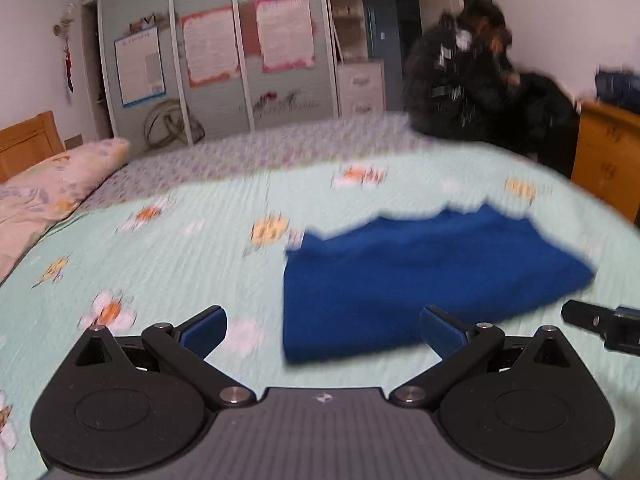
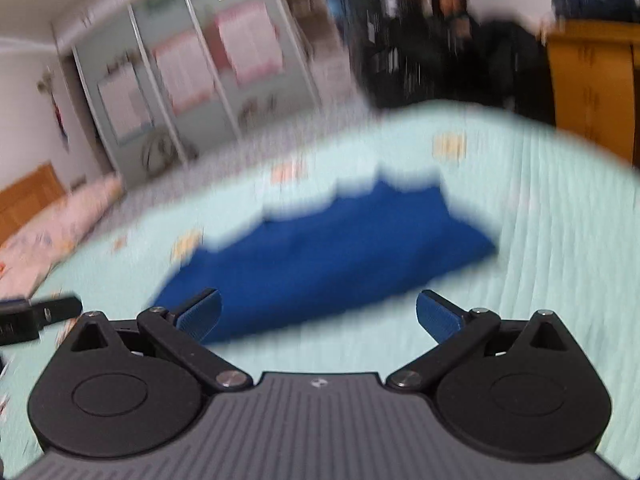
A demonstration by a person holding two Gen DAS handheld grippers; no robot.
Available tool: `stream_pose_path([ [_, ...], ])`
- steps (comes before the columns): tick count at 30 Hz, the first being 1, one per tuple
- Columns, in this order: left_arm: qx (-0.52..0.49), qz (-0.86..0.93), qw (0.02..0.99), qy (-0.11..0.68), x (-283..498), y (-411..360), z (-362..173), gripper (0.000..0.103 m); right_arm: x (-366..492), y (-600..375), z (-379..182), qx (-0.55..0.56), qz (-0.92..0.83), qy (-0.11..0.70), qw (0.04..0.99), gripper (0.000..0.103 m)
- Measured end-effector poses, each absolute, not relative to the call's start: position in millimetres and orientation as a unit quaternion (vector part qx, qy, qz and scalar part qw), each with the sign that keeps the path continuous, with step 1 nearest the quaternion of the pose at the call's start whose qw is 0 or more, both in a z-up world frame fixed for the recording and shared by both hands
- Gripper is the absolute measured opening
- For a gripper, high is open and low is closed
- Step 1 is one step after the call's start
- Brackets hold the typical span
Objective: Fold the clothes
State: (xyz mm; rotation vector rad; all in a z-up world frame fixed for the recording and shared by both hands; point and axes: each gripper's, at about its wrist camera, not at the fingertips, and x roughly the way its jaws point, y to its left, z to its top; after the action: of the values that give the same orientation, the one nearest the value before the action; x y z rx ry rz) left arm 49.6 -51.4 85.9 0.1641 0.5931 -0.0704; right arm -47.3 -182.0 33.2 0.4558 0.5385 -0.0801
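A blue knitted garment (image 1: 404, 280) lies folded flat on the pale green flowered bedspread (image 1: 180, 248). In the left wrist view my left gripper (image 1: 322, 330) hovers open over the garment's near left corner, nothing between its blue pads (image 1: 204, 330). The tip of the right gripper (image 1: 600, 322) pokes in at the right edge. In the right wrist view the same garment (image 2: 320, 256) stretches ahead, and my right gripper (image 2: 318, 314) stands open above its near edge, holding nothing. The left gripper (image 2: 36, 318) shows at the left edge. Both views are blurred by motion.
A flowered pillow (image 1: 52, 188) lies at the bed's left by a wooden headboard (image 1: 28, 144). Sliding wardrobe doors (image 1: 216, 52) with posters stand behind. A person in dark clothes (image 1: 460, 76) is beyond the bed's far edge. A wooden cabinet (image 1: 608, 152) stands on the right.
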Motion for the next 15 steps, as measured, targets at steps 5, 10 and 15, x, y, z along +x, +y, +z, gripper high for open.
stream_pose_path([
  [5, -0.060, -0.035, 0.922, 0.381, 77, 17, 56, 0.102, -38, -242, 9, 0.358, -0.046, 0.285, 0.888, 0.103],
  [10, -0.235, -0.092, 0.874, 0.415, 120, 73, 29, 0.102, 8, -326, 9, 0.372, -0.065, 0.284, 0.881, 0.103],
  [15, -0.244, -0.089, 0.857, 0.446, 171, 74, 8, 0.102, 68, -401, -9, 0.407, -0.029, 0.315, 0.857, 0.103],
])
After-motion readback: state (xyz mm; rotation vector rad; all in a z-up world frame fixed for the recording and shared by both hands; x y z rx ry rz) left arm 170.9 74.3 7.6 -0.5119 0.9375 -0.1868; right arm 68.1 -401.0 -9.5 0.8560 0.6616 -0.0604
